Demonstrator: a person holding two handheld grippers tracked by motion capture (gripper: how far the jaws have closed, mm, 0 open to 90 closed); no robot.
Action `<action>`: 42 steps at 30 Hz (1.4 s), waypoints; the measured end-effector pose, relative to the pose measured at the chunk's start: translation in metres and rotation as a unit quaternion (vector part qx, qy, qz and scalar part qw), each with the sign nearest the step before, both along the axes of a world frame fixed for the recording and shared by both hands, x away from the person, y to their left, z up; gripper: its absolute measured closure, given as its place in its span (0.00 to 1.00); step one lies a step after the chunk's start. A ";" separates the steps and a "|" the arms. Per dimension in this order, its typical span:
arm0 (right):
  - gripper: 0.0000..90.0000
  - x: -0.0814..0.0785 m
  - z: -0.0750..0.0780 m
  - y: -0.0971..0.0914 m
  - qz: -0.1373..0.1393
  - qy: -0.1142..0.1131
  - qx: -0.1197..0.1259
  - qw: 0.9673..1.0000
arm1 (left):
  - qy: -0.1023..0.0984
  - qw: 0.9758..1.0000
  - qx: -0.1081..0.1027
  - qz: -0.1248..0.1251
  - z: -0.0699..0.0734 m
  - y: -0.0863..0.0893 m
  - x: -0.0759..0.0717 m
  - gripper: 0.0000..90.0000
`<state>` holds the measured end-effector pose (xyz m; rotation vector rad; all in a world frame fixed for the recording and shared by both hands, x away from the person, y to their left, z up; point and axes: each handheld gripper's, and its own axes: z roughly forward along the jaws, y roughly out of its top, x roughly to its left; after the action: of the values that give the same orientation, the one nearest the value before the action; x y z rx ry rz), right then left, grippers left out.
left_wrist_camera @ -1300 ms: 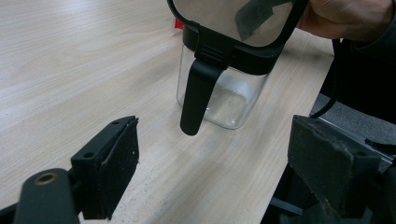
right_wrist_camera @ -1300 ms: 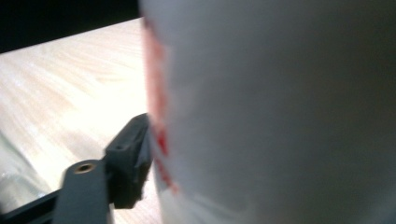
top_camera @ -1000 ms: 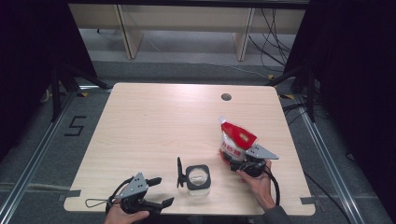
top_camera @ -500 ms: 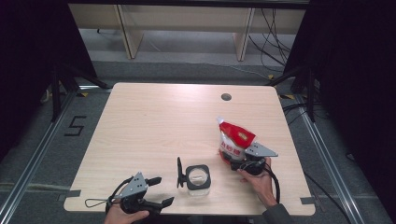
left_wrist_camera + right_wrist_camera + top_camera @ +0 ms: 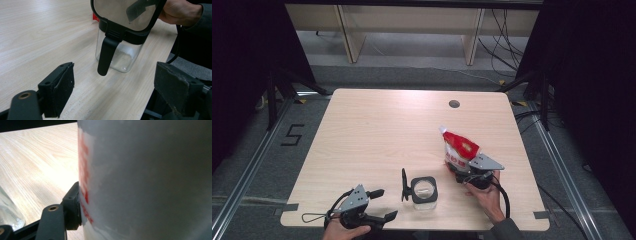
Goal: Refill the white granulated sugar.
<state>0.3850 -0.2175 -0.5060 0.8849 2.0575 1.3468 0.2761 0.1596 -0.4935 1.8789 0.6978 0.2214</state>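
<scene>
On the near right part of the surface [image 5: 377, 130], I hold the pouch [image 5: 459, 149] in my right tongs [image 5: 462, 170]. They are clamped on its lower part, and they have just been closing a little more, with the pouch between them. In the right gripper view the left pad presses against the white and red wall of the pouch [image 5: 150, 177]; the other pad is hidden behind it. The pouch stands tilted, its spout up and toward the far side.

The jar [image 5: 423, 190] stands near the front edge, just left of the right tongs and apart from the pouch. Its lid [image 5: 404, 184] is swung open to the left side, so the mouth is free.

I judge the step is to bring the pouch over the jar for pouring. To do it well, I should keep the grip firm but not crush the soft wall, lift before moving sideways, and tip the spout only above the mouth.

My left tongs [image 5: 379, 205] rest at the near left, jaws apart and with nothing between them. In the left gripper view they point at the jar [image 5: 120, 52], which is near but not touched. They could steady it.
</scene>
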 end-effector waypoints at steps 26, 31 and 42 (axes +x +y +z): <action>0.42 -0.086 0.054 -0.022 0.007 -0.158 -0.248 0.956 | 0.008 1.000 0.003 0.016 -0.001 0.001 0.000 0.18; 0.42 -0.102 0.055 -0.019 0.011 -0.199 -0.326 0.924 | 0.010 1.000 0.005 0.020 -0.001 0.003 0.001 0.18; 0.43 -0.120 0.047 -0.004 0.032 -0.248 -0.439 0.863 | 0.015 0.999 0.002 0.029 -0.001 0.003 0.001 0.18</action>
<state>0.2653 -0.2211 -0.4592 0.0479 1.9488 0.4393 0.2767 0.1621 -0.4948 1.8705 0.7736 0.2330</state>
